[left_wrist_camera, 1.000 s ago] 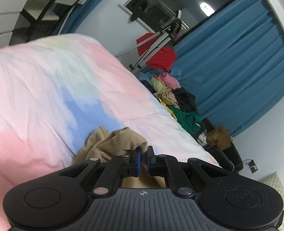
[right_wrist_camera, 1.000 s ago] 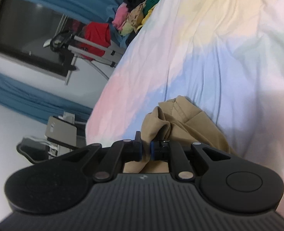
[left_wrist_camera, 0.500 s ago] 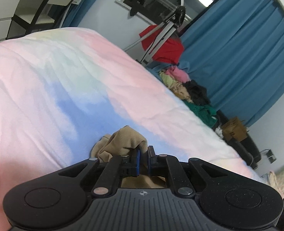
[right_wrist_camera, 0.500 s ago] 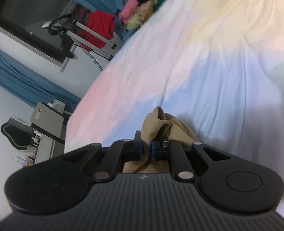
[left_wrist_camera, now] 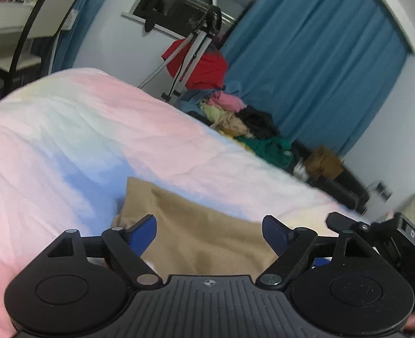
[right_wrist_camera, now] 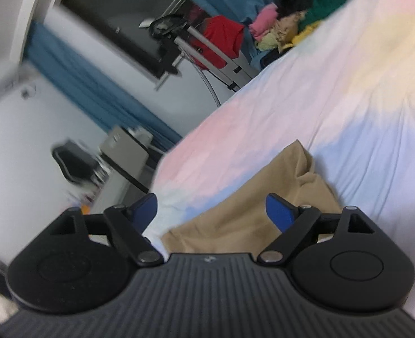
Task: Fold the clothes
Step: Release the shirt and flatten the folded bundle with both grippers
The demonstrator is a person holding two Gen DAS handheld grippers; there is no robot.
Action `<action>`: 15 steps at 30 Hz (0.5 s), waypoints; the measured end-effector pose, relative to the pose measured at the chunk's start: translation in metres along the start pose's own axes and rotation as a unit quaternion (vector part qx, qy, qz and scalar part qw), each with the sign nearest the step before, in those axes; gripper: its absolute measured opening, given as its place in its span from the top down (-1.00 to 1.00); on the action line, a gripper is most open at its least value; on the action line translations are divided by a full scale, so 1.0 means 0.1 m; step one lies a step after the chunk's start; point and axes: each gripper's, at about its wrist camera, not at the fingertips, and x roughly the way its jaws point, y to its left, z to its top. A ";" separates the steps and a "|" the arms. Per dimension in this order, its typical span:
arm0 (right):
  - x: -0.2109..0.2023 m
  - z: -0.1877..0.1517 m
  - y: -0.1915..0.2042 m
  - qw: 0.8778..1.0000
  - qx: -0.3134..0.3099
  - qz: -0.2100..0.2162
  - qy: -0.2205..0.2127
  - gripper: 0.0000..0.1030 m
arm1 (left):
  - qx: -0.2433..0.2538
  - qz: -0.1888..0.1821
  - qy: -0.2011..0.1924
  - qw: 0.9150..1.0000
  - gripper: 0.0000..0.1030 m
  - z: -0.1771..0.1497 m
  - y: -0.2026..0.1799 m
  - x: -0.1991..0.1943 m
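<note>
Both grippers are letting go here. The left gripper (left_wrist_camera: 209,232) has its blue fingers (left_wrist_camera: 142,232) spreading wide, jaws opening, and the tan garment (left_wrist_camera: 202,233) lies under the gap with neither pad pressing on it. Same story on the other side: the right gripper (right_wrist_camera: 211,211) is opening too, its blue fingers (right_wrist_camera: 279,211) well apart, the tan garment (right_wrist_camera: 249,202) spread flat below them and free of any grip.

The garment rests on the bed (left_wrist_camera: 66,146), on the pastel cover of pink, blue and pale yellow, close in front of both tools. In the left wrist view it shows a fairly straight far edge; in the right wrist view one corner pokes up toward the blue patch of the cover.

Off the far side of the bed, a heap of mixed clothes (left_wrist_camera: 244,124) sits in pink, yellow, black and green. A red garment (left_wrist_camera: 204,69) hangs on a metal stand beside it, and blue curtains (left_wrist_camera: 320,64) fill the wall behind. Both views are a little blurred.
</note>
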 end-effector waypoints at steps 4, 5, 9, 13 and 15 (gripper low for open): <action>0.14 -0.11 0.10 0.993 -0.086 -0.076 0.035 -0.24 | 0.045 0.036 0.028 0.998 -0.63 -0.17 -0.05 0.00; 0.19 -0.15 0.09 0.992 -0.091 -0.081 0.043 -0.14 | 0.051 0.043 0.038 0.997 -0.63 -0.21 -0.05 0.01; 0.47 -0.24 0.08 0.980 -0.139 -0.129 0.054 0.01 | 0.080 0.072 0.066 0.992 -0.63 -0.32 -0.03 0.13; 0.74 -0.29 0.03 0.969 -0.178 -0.164 0.052 0.05 | 0.089 0.085 0.081 0.989 -0.63 -0.39 0.02 0.22; 0.84 -0.33 -0.03 0.965 -0.189 -0.172 0.052 0.05 | 0.090 0.085 0.081 0.989 -0.63 -0.43 0.03 0.23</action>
